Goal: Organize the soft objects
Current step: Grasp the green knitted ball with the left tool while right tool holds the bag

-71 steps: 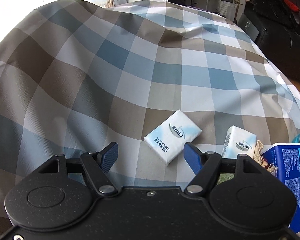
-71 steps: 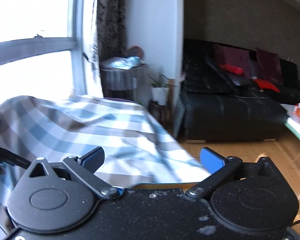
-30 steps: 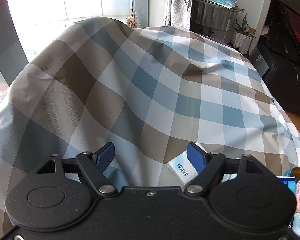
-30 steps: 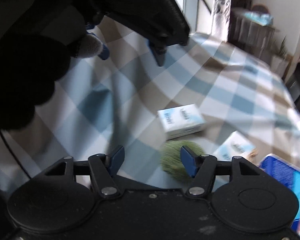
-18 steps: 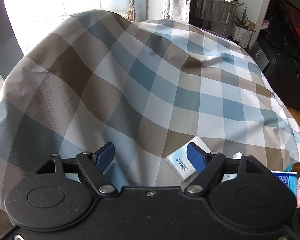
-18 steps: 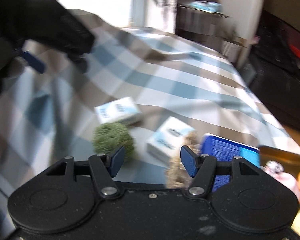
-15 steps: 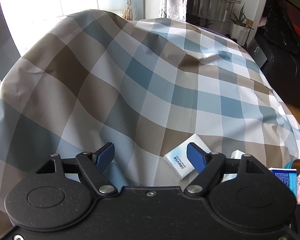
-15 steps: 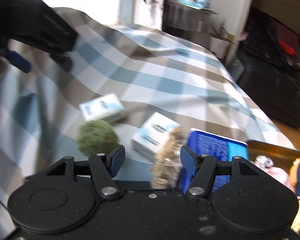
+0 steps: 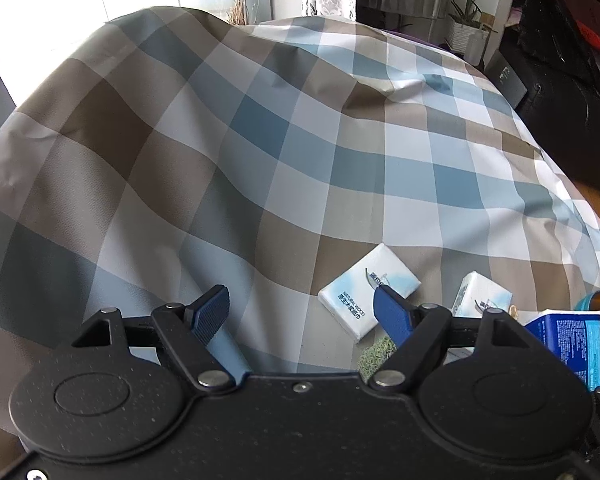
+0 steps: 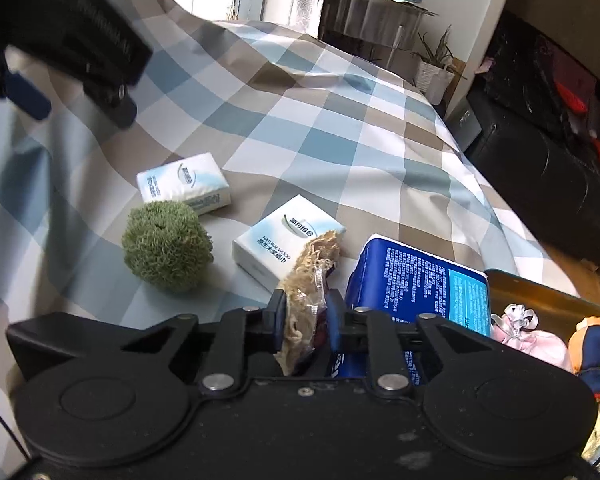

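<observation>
A tan, fibrous loofah-like scrubber in clear wrap (image 10: 306, 280) is now pinched between the pads of the right gripper (image 10: 306, 326), whose jaws stood half spread around nothing a second ago and have since been pressed together on it; the pick is judged made, so the carry to a container can be expected next. The scrubber is held low at the near edge of the checked cloth (image 10: 292, 120), its far end leaning over a white tissue pack (image 10: 276, 240), with a blue tissue package (image 10: 420, 280) touching it on the right and a brown tray (image 10: 540, 292) of small soft toys just beyond. A green fuzzy ball (image 10: 167, 246) lies to the left, against a second white tissue pack (image 10: 184, 182). The left gripper (image 9: 302, 312) is seen spread and empty, well apart from the scrubber, hovering over the cloth with that second pack just past its right finger, as it was a second ago.
</observation>
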